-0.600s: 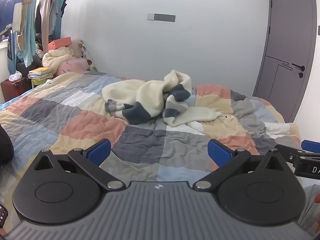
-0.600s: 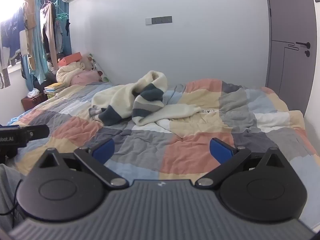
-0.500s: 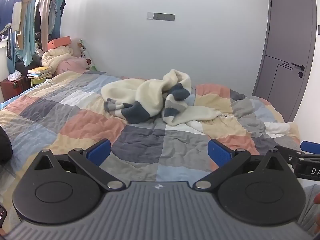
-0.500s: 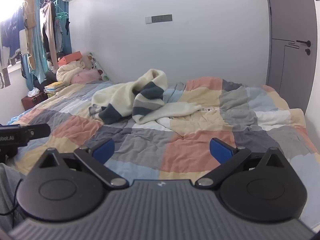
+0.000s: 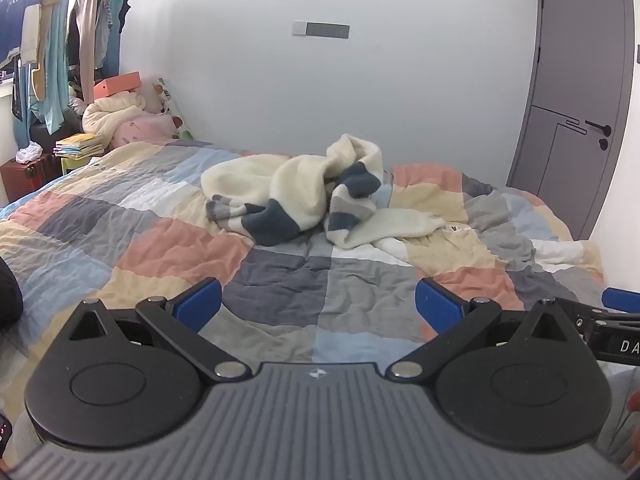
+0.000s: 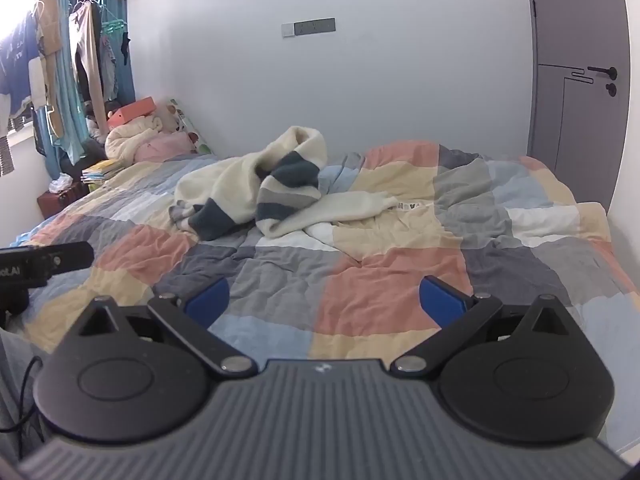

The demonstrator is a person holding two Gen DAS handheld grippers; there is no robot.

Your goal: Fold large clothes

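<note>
A cream sweater with dark blue and grey stripes (image 5: 308, 196) lies crumpled in a heap in the middle of the bed, also shown in the right wrist view (image 6: 264, 184). One sleeve trails to the right. My left gripper (image 5: 318, 306) is open and empty, held over the near part of the bed, well short of the sweater. My right gripper (image 6: 324, 300) is open and empty, also short of the sweater. The right gripper's tip shows at the right edge of the left wrist view (image 5: 616, 300). The left gripper's body shows at the left edge of the right wrist view (image 6: 40, 260).
The bed has a patchwork quilt (image 5: 160, 248) of orange, grey, blue and yellow squares. Pillows and plush toys (image 5: 128, 120) pile at the far left corner. Hanging clothes (image 5: 60, 40) fill the left. A grey door (image 5: 576, 100) stands at the right.
Both grippers have edged slightly forward toward the bed. The sweater has not moved.
</note>
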